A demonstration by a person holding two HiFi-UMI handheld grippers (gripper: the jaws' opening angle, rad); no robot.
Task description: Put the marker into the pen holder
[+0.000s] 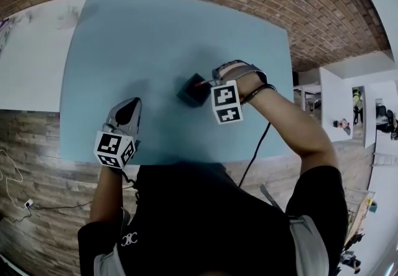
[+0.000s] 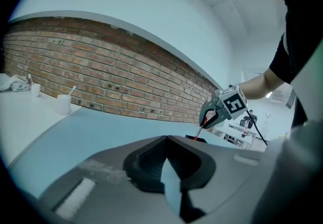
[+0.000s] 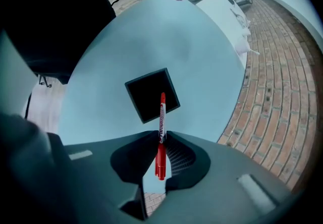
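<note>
marker (image 3: 162,112) in right tongs (image 3: 160,136) — tip aimed down at pen holder (image 3: 144,94)

Blue table (image 1: 124,51) with seemingly square pen holder (image 1: 189,93)

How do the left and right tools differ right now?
The right tool clamps the red marker; the left tool is shut on nothing. The right tool points steeply down at the black holder; the left tool lies nearly level by the near edge of the table, away from the holder. Both are closed.
</note>
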